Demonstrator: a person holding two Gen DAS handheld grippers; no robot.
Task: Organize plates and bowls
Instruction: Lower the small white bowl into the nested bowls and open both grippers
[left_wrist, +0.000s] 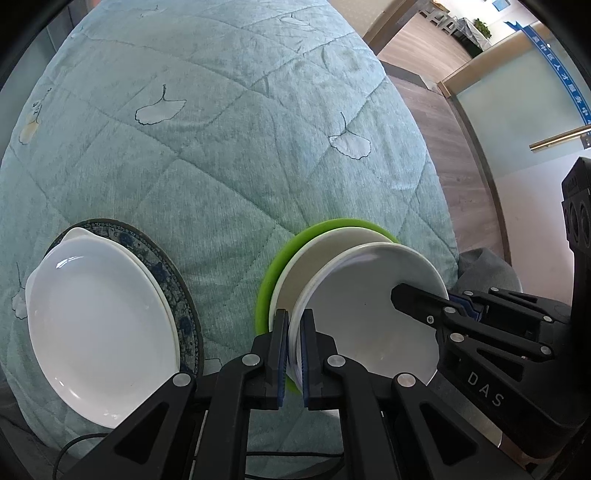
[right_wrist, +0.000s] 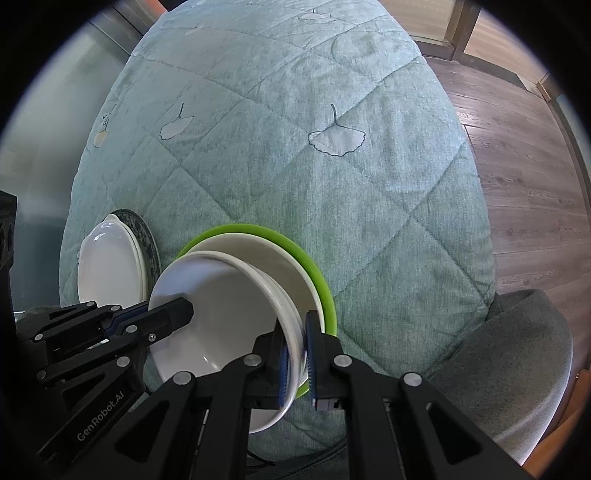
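Note:
Both grippers hold one white bowl (left_wrist: 362, 325) by opposite sides of its rim. My left gripper (left_wrist: 293, 328) is shut on the rim's left side. The right gripper (right_wrist: 295, 343) is shut on the right side, one pad inside the bowl and one outside. This bowl sits nested in a cream bowl (left_wrist: 314, 258), which rests on a green plate (left_wrist: 267, 284). To the left, a white oval dish (left_wrist: 99, 325) lies on a blue-patterned plate (left_wrist: 177, 299). The right wrist view shows the same white bowl (right_wrist: 221, 314), cream bowl (right_wrist: 273, 258) and green plate (right_wrist: 327, 291).
A quilted teal cloth (left_wrist: 221, 147) with leaf prints covers the round table. A grey chair (right_wrist: 517, 350) stands at the table's right edge, over wooden floor (right_wrist: 517, 166). A black cable (left_wrist: 70, 448) hangs at the table's near edge.

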